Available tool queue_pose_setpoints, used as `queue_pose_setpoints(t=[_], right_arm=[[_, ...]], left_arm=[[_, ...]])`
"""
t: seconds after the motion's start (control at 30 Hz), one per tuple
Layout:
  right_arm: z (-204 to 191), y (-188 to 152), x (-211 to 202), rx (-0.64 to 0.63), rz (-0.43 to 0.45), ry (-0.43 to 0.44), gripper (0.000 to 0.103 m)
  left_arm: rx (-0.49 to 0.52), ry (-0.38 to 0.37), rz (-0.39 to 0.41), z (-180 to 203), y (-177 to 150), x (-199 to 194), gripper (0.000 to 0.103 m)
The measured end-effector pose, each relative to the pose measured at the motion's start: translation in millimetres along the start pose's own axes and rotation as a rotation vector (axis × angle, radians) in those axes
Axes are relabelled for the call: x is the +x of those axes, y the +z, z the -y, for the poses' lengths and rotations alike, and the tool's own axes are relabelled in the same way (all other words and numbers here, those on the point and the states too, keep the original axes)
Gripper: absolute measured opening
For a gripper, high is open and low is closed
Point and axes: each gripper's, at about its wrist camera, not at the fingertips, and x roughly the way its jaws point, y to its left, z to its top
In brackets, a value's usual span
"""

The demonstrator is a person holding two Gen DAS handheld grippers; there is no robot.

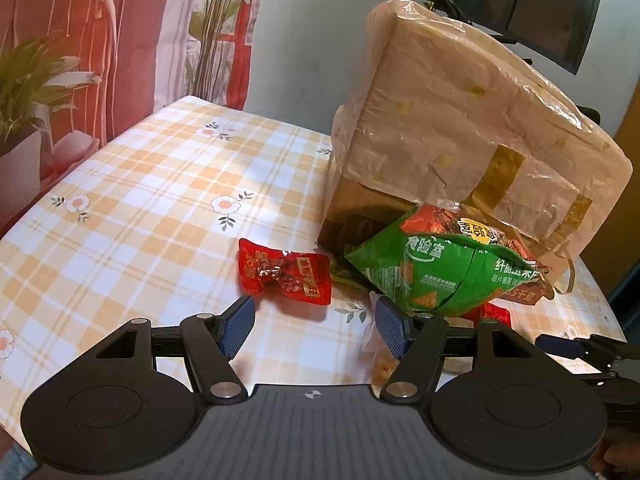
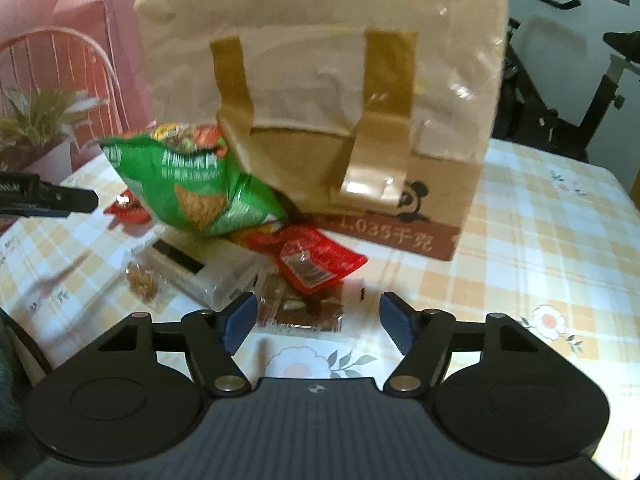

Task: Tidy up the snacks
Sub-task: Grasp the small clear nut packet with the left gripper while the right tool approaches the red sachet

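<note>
1. Landmark: a tan bag with darker brown handle straps stands on the bench, which is covered in an orange-and-white checked cloth with flowers. The bag appears again in the right wrist view, blurred.
2. Left hand-held gripper: jaws partly open, nothing between the blue pads. It hangs just above the bench in front of the bag, touching no snack, though the green chip bag overlaps the right pad in this view.
3. Right hand-held gripper: jaws partly open and empty. A clear-wrapped brown snack lies on the bench just ahead of the gap between the pads; contact is not shown.
4. Green chip bag: leaning against the bag's lower front edge, tilted.
5. Red packet: flat on the bench, to the left of the bag's base, just ahead of the left pad.
6. Second red packet: at the foot of the bag, below the green chip bag, partly over the brown snack.
7. Clear plastic tray: in front of the bag, to the left of the second red packet.
</note>
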Motion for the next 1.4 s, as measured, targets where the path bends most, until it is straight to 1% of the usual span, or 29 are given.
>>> queue_pose_setpoints(t=[0.1, 0.23, 0.3, 0.37, 0.43, 0.47, 0.5, 0.53, 0.6, 0.7, 0.8, 0.87, 1.03, 1.1, 1.17, 1.27, 1.4], right_arm=[[-3.9, 0.5, 6.3, -0.019, -0.014, -0.012, 0.07], [0.2, 0.9, 5.9, -0.008, -0.005, -0.018, 0.07], [3.6, 1.7, 6.3, -0.001, -0.006, -0.03, 0.07], [6.2, 2.8, 6.2, 0.004, -0.003, -0.037, 0.07], [8.0, 3.2, 6.1, 0.009, 0.002, -0.043, 0.07], [8.7, 3.1, 6.5, 0.014, 0.001, -0.043, 0.07], [9.1, 2.5, 6.9, 0.02, -0.001, -0.041, 0.07], [9.2, 1.7, 7.0, 0.026, -0.001, -0.038, 0.07], [8.0, 0.3, 6.4, 0.031, -0.001, -0.033, 0.07], [5.7, -1.2, 2.5, 0.026, 0.013, -0.026, 0.07], [6.5, -2.7, 0.0, 0.039, 0.018, -0.023, 0.07], [9.0, -4.4, -1.2, 0.053, 0.016, -0.023, 0.07], [12.9, -6.4, -1.7, 0.076, 0.018, -0.02, 0.07], [12.7, -7.1, -1.4, 0.076, 0.019, -0.014, 0.07], [12.0, -7.8, -0.9, 0.077, 0.019, -0.009, 0.07], [12.2, -8.9, -1.0, 0.082, 0.021, -0.007, 0.07], [15.4, -11.1, -2.2, 0.101, 0.024, -0.009, 0.07]], left_arm=[[-0.003, -0.004, 0.001, -0.5, -0.3, -0.1, 0.069], [0.005, -0.014, -0.001, 2.6, -1.0, 0.9, 0.069], [0.014, -0.025, -0.008, 4.9, -1.8, 2.2, 0.068], [0.025, -0.057, -0.012, 7.8, -2.7, 2.5, 0.066], [0.036, -0.121, -0.02, 10.4, -4.2, 2.3, 0.058], [0.046, -0.152, -0.036, 13.4, -5.0, 3.9, 0.056], [0.056, -0.168, -0.049, 16.5, -6.6, 5.1, 0.052], [0.07, -0.179, -0.062, 20.1, -8.3, 7.2, 0.046], [0.101, -0.197, -0.091, 27.2, -11.1, 12.1, 0.042], [0.127, -0.212, -0.121, 34.9, -15.0, 17.1, 0.034], [0.136, -0.234, -0.148, 39.7, -15.7, 19.4, 0.034], [0.131, -0.251, -0.187, 40.9, -16.2, 22.5, 0.034], [0.123, -0.256, -0.256, 39.6, -18.4, 30.9, 0.034], [0.119, -0.24, -0.283, 39.9, -19.8, 38.6, 0.034], [0.109, -0.218, -0.288, 37.7, -19.7, 44.1, 0.034], [0.067, -0.193, -0.285, 32.2, -15.2, 52.4, 0.034], [0.031, -0.168, -0.283, 26.6, -8.0, 61.2, 0.035]])
